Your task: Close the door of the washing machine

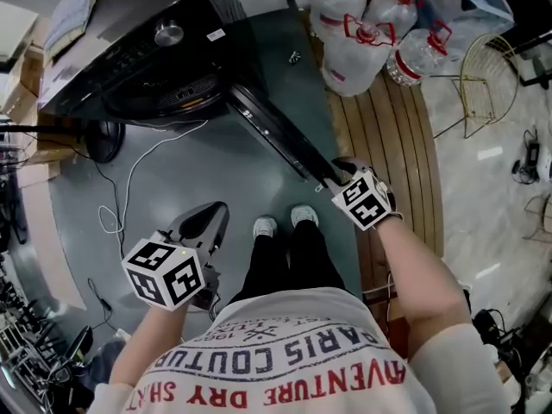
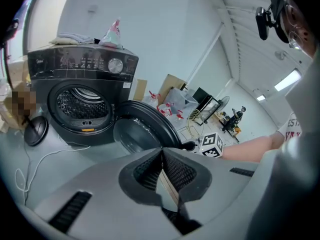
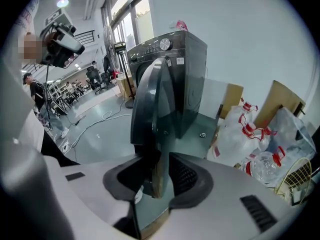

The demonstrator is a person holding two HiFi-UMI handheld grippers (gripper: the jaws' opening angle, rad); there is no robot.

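Observation:
The black front-loading washing machine (image 1: 147, 67) stands at the upper left with its round door (image 1: 276, 132) swung wide open toward me. My right gripper (image 1: 341, 175) is at the door's free outer edge. In the right gripper view the door's edge (image 3: 155, 99) sits between the pads, gripped by my right gripper (image 3: 157, 174). My left gripper (image 1: 211, 218) hangs over the floor to the left of my feet, apart from the machine. Seen from the left gripper view, my left gripper (image 2: 161, 151) has its pads together with nothing in them, facing the open drum (image 2: 80, 106) and the door (image 2: 145, 131).
Several large water bottles (image 1: 371, 33) and a wire basket (image 1: 487, 80) stand to the right of the machine, by a wooden slatted strip (image 1: 388, 145). A white cable (image 1: 121, 205) trails over the grey floor at left. My shoes (image 1: 280, 222) are just behind the door.

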